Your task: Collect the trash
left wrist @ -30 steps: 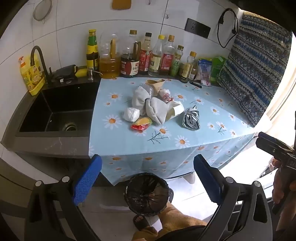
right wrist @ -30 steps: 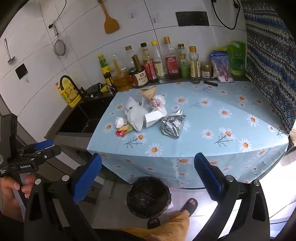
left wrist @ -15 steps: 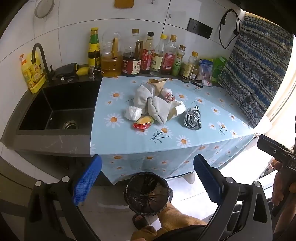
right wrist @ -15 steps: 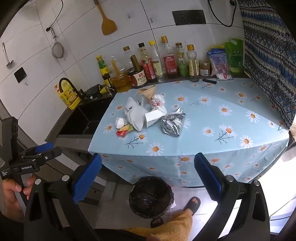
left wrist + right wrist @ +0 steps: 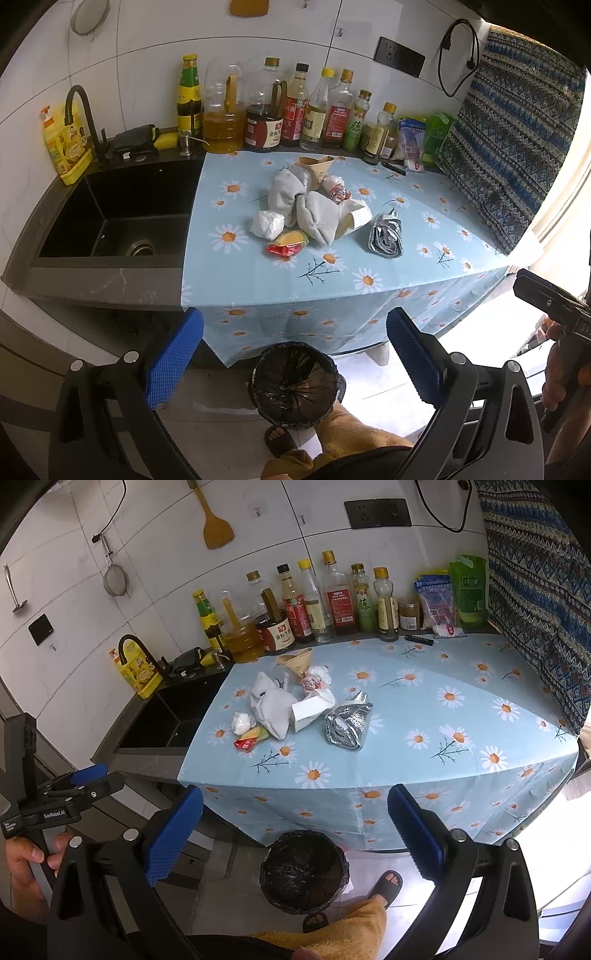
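A heap of trash lies mid-counter on the daisy tablecloth (image 5: 332, 280): a grey-white crumpled bag (image 5: 317, 216), a white paper ball (image 5: 266, 224), a red and yellow wrapper (image 5: 287, 244), a white carton (image 5: 356, 218), a brown paper cone (image 5: 314, 166) and a crumpled silver foil bag (image 5: 386, 238). The same foil bag (image 5: 349, 722) and carton (image 5: 308, 712) show in the right wrist view. A black-lined bin (image 5: 293, 384) stands on the floor below the counter edge. My left gripper (image 5: 295, 362) and right gripper (image 5: 293, 840) both hang open and empty, well short of the counter.
Bottles of oil and sauce (image 5: 273, 114) line the back wall. A black sink (image 5: 110, 218) with a faucet lies left of the cloth. A patterned curtain (image 5: 517, 140) hangs at the right. A person's sandalled feet (image 5: 384, 884) stand beside the bin (image 5: 304, 871).
Both grippers have edged slightly closer to the counter and a little upward; the trash and bin stay where they were. Neither gripper changed its opening.
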`<action>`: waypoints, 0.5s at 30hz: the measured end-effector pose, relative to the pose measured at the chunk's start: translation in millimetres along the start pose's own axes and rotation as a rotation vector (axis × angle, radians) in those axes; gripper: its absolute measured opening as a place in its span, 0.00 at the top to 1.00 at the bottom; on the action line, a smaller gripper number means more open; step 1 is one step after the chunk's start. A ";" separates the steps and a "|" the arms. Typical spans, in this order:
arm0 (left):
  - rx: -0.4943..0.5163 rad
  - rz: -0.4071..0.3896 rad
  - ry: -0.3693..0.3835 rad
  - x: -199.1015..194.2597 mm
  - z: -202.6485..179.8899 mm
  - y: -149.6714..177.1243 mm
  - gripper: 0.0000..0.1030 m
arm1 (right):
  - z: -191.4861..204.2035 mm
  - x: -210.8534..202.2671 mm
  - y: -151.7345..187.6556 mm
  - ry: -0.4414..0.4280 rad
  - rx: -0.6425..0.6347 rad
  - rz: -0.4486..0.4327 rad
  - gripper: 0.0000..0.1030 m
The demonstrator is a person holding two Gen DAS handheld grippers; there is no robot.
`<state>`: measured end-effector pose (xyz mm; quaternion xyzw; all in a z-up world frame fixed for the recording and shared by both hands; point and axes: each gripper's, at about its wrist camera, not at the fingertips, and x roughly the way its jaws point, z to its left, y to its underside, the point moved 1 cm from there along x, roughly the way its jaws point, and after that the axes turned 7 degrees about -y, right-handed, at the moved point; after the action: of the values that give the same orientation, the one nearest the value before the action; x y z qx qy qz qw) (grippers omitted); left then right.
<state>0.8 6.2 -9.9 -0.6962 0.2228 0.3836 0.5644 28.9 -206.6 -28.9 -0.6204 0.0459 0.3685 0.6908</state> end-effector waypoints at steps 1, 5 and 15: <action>-0.001 -0.001 0.002 -0.1 0.2 0.5 0.06 | 0.2 -0.2 -0.3 0.001 0.001 0.000 0.03; 0.004 -0.005 0.003 -1.2 -1.0 1.4 0.06 | 1.3 -0.8 -1.4 -0.001 -0.003 -0.001 0.03; 0.012 -0.013 0.004 -9.4 -6.3 -0.6 0.06 | 2.2 -2.3 -3.1 -0.007 -0.005 -0.004 0.03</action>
<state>-2.7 -0.8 -1.7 -0.6949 0.2216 0.3771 0.5708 28.1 -205.6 -24.6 -0.6210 0.0414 0.3692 0.6901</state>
